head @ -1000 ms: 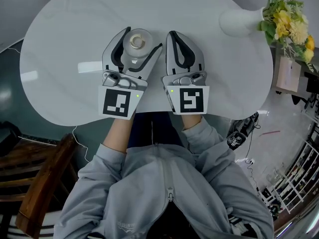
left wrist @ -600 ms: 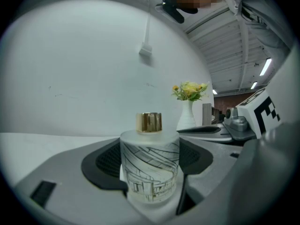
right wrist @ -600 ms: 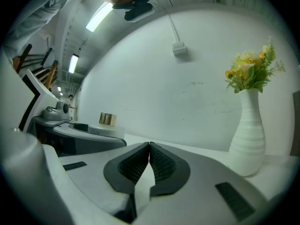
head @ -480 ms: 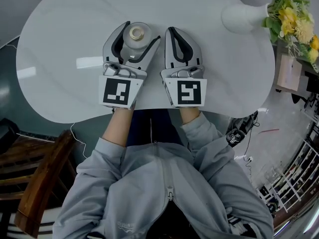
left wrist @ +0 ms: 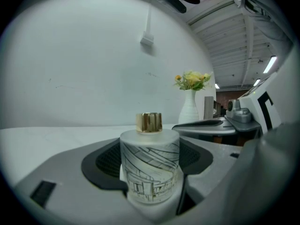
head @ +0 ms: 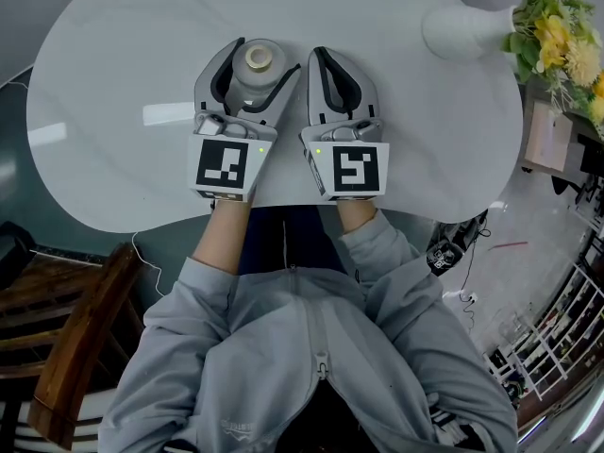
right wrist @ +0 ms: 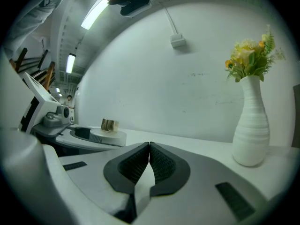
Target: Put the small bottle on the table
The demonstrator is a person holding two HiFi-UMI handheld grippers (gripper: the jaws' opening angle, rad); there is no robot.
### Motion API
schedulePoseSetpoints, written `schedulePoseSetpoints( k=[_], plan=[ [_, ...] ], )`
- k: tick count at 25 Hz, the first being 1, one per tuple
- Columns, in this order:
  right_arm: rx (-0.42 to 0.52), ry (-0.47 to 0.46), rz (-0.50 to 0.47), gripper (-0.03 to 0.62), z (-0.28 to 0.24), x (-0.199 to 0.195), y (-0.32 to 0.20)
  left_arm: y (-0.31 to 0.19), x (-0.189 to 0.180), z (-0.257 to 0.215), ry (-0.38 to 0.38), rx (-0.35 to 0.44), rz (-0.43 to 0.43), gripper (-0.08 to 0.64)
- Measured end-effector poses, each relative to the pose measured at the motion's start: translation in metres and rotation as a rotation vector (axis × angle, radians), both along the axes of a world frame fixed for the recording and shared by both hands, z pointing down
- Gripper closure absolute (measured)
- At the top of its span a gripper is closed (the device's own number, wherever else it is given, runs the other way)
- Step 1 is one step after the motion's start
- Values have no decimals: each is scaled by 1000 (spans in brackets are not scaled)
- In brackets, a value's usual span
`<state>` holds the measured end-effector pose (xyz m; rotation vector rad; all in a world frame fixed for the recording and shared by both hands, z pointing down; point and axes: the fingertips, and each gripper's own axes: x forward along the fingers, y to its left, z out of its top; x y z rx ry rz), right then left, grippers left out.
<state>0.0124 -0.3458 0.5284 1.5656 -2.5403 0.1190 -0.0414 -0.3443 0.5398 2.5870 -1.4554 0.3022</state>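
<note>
A small frosted bottle (left wrist: 150, 170) with a gold cap and a line drawing on its side stands upright between the jaws of my left gripper (head: 253, 64), which is shut on it. From the head view the bottle (head: 257, 64) sits over the white oval table (head: 123, 74), near its middle. Whether its base touches the tabletop is hidden. My right gripper (head: 326, 64) rests just to the right of it, shut with nothing between its pads (right wrist: 149, 162). The right gripper view catches the bottle's gold cap (right wrist: 108, 124) at the left.
A white ribbed vase (head: 464, 32) with yellow flowers (head: 552, 26) stands at the table's far right edge; it shows too in the right gripper view as the vase (right wrist: 252, 125). A wooden chair (head: 71, 347) is at lower left. A white wall (left wrist: 93, 69) lies behind the table.
Both grippers have shifted slightly forward and left across the table, the left one still carrying the bottle. Neither has opened or shut.
</note>
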Motion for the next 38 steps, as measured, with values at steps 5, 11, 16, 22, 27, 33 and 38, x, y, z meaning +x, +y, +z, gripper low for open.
schedulePoseSetpoints(
  k=[5,11,16,22,27,33,38],
  plan=[
    [-19,4,3,566,3,-1,-1,-3,0,11,-18,-69,-9,225],
    [-34,2,13,566,4,-1,-1,-4,-1,14,-35,-99,-19,225],
    [-36,2,18,566,3,1,-1,-1,-1,18,-72,-111,-21,225],
    [-31,5,25,566,-3,-1,2,5,-4,21,-92,-138,-28,225],
    [-30,5,23,566,-7,-4,4,8,-1,23,-133,-146,-4,225],
    [-32,13,23,566,-12,-7,8,9,0,22,-120,-153,-2,224],
    [-25,13,28,566,-23,-6,11,14,0,15,-119,-141,12,210]
  ],
)
